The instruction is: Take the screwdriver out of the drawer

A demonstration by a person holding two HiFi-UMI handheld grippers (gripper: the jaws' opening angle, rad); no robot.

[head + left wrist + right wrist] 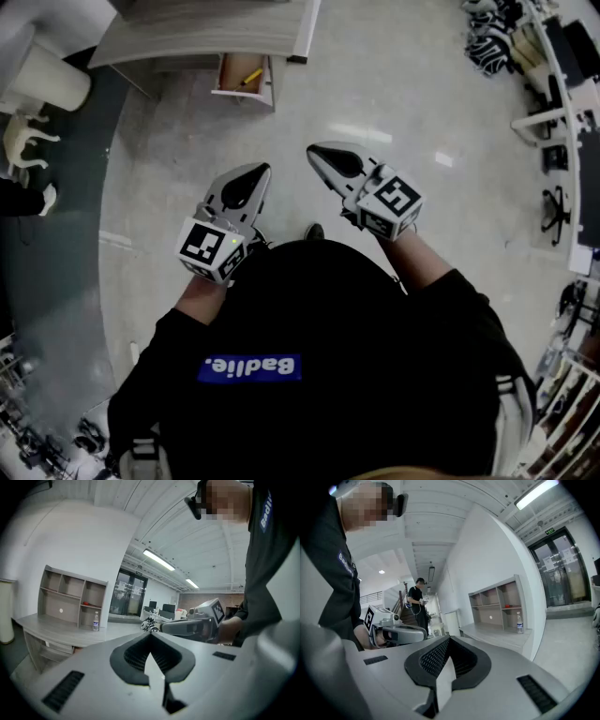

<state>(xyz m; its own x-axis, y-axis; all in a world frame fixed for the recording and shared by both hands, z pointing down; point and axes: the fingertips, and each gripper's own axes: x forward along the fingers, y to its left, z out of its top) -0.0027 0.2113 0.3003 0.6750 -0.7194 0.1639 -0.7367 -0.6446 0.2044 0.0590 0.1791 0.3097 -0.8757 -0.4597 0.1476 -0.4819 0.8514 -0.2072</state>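
A yellow-handled screwdriver (250, 77) lies in a small open drawer (266, 82) under the grey desk (187, 37) at the top of the head view. Both grippers hang over the pale floor, well short of the drawer and close to the person's chest. My left gripper (261, 169) (151, 634) is shut with nothing between its pads. My right gripper (312, 150) (449, 638) points the same way, its jaws also together and empty. Each gripper shows in the other's view, side by side.
A grey shelf unit (70, 602) with a water bottle (95, 620) stands on the desk. A white cylinder (52, 75) stands at the left near a dark floor strip. Office chairs (553, 206) line the right. Another person (417, 602) stands by stairs far off.
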